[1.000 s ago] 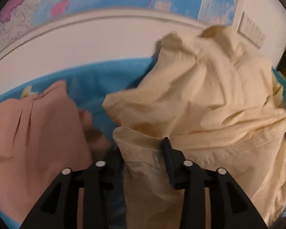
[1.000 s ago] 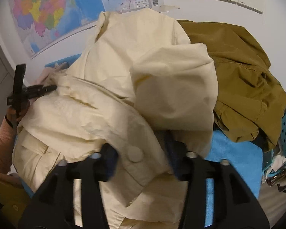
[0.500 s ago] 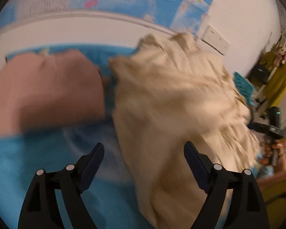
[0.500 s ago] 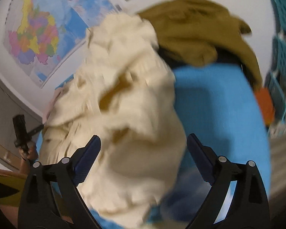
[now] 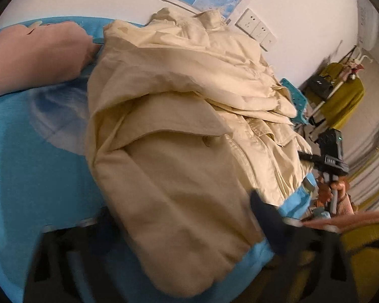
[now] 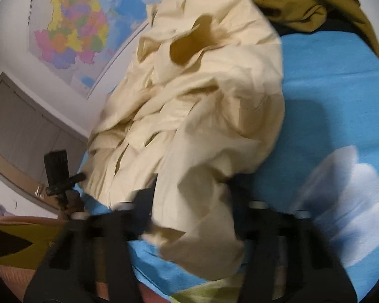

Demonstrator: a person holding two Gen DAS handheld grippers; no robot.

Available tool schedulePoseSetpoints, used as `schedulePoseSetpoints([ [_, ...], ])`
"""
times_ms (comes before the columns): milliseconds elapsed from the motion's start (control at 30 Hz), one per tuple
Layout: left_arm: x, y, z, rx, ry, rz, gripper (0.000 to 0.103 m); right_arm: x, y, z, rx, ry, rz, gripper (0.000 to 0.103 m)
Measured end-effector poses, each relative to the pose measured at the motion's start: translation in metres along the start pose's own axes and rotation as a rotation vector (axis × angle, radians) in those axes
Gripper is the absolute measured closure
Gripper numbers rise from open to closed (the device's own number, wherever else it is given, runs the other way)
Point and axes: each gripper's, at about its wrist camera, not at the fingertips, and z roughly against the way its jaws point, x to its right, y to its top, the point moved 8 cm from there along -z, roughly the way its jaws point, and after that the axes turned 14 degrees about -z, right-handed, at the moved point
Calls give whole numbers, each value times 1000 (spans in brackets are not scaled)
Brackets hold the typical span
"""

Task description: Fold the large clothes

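Note:
A cream jacket [image 5: 179, 136] lies crumpled on the blue-covered table [image 5: 25, 166], one button facing up. In the left wrist view its near hem sits between the blurred fingers of my left gripper [image 5: 184, 217]. The jaws are closing, still wide, and the pads are not pressing on the cloth. In the right wrist view the jacket [image 6: 204, 93] heaps up, with a loose fold hanging over the table's near edge. My right gripper [image 6: 192, 202] is closing on that fold, which bunches tight between both fingers.
A pink garment [image 5: 35, 55] lies at the far left of the table and an olive jacket [image 6: 303, 2] at the far right. A wall map [image 6: 70, 30] and sockets [image 5: 255, 25] stand behind. A teal basket [image 5: 294, 93] and a clothes rack [image 5: 341, 101] are off to the right.
A second ago both grippers held the jacket raised. They then let go and opened wide. Now the jacket rests on the table, both grippers are lower, and the right jaws have narrowed on a fold.

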Motion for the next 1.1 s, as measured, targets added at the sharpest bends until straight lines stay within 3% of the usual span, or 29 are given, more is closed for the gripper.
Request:
schedulePoseSetpoints([
  [33, 0, 3, -2, -6, 6, 22, 58, -6, -2, 2, -1, 41, -15, 82],
  [67, -1, 7, 1, 6, -7, 57, 75, -12, -3, 7, 6, 68, -10, 84],
  [100, -1, 11, 8, 25, -7, 61, 79, -24, -5, 16, 29, 93, 14, 85],
  [167, 0, 18, 32, 67, 15, 64, 84, -49, -9, 36, 70, 135, 59, 86],
  [267, 7, 25, 65, 126, -28, 77, 86, -82, -17, 70, 142, 191, 143, 87],
  [333, 15, 21, 78, 138, -21, 39, 85, -93, -30, 79, 149, 180, 198, 86],
  [433, 15, -5, 61, 39, -1, 25, 79, -74, -43, 58, 82, 118, 152, 84],
  [533, 7, -29, 38, -63, 26, 23, 66, -30, -55, 26, -10, -32, 72, 73],
  [567, 3, -34, 34, -78, 30, 30, 56, -19, -56, 23, -25, -62, 55, 63],
  [667, -3, -24, 46, -27, 42, 34, 47, -5, -49, 31, -18, -75, 14, 40],
  [767, 0, -1, 81, 75, 103, -50, 25, -5, -29, 57, 60, -130, 42, 24],
  [867, -3, 25, 108, 158, 169, -101, 22, -11, 0, 82, 138, -188, 91, 24],
  [1033, -16, 76, 94, 152, 293, -176, 22, -39, 45, 81, 232, -215, 208, 24],
  [1100, -22, 92, 83, 132, 296, -198, 22, -53, 69, 69, 257, -216, 254, 24],
])
